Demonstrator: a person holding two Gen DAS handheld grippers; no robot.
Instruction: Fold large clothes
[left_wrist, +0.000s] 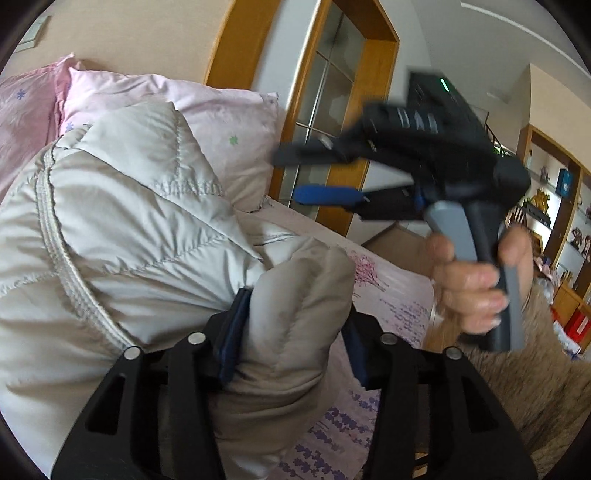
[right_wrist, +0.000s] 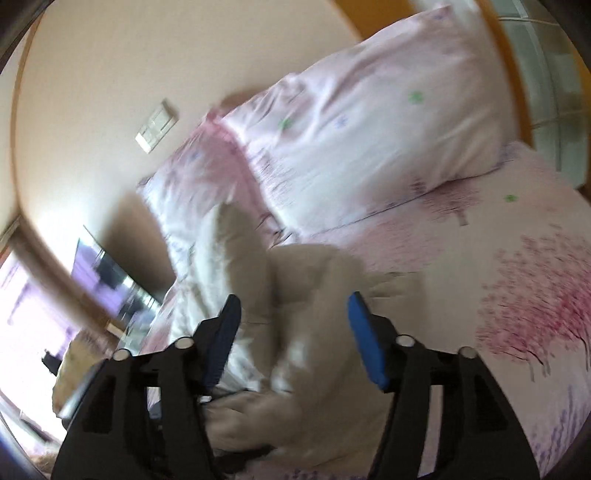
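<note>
A pale grey quilted down jacket (left_wrist: 122, 236) lies bunched on the bed. My left gripper (left_wrist: 291, 332) is shut on a thick fold of the jacket, its blue pads pressed on each side of the fabric. My right gripper (left_wrist: 314, 173) shows in the left wrist view in the air to the right, fingers apart and empty, held by a hand (left_wrist: 469, 280). In the blurred right wrist view the right gripper (right_wrist: 291, 332) is open above the jacket (right_wrist: 314, 295), which lies beyond and between its fingers without being gripped.
Two pink pillows (left_wrist: 207, 122) lie at the head of the bed against the wall. The bed sheet (right_wrist: 517, 295) has a pink tree print. A wooden-framed glass door (left_wrist: 332, 92) stands behind the bed. Shelves (left_wrist: 561, 206) fill the far right. A brown furry blanket (left_wrist: 535, 387) lies at right.
</note>
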